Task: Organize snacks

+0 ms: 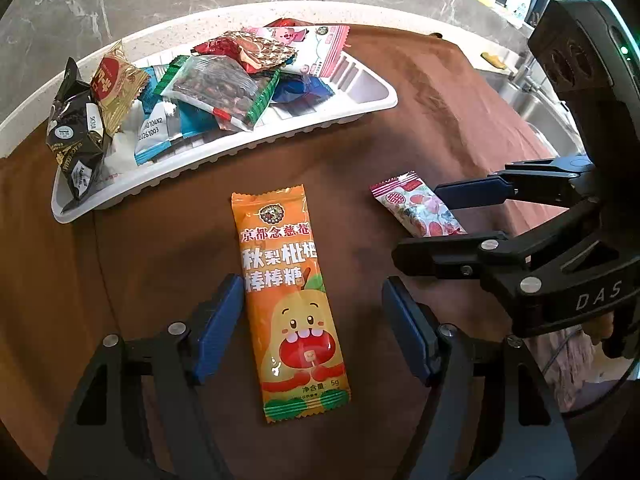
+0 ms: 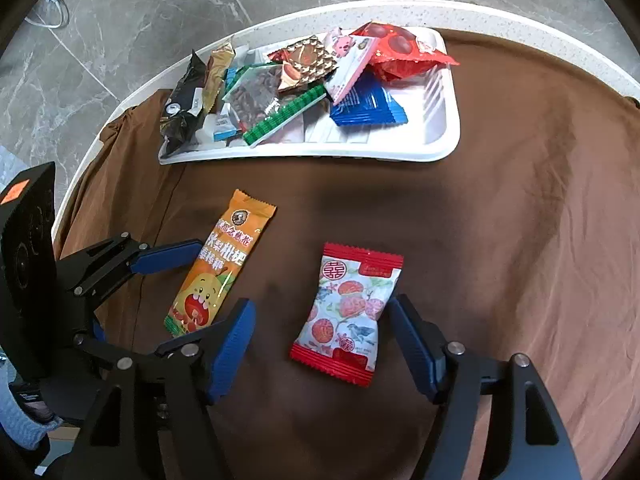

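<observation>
A long orange lollipop packet (image 1: pixel 290 300) lies flat on the brown cloth between the blue pads of my left gripper (image 1: pixel 314 316), which is open; the left pad stands close beside the packet's edge and the right pad is well apart from it. A red-and-white candy packet (image 2: pixel 348 312) lies between the pads of my right gripper (image 2: pixel 320 320), also open, with the right pad next to the packet's edge. In the left wrist view the right gripper (image 1: pixel 416 226) straddles that candy packet (image 1: pixel 416 212) from the right. The orange packet (image 2: pixel 216 268) shows in the right wrist view beside a left finger (image 2: pixel 168 258).
A white ridged tray (image 1: pixel 360 112) at the back of the cloth holds a heap of several mixed snack packets; its right end shows bare ridges (image 2: pixel 436 92). The brown cloth (image 2: pixel 500 240) covers a white-rimmed table over grey marble floor. A metal sink (image 1: pixel 532 108) lies at the right.
</observation>
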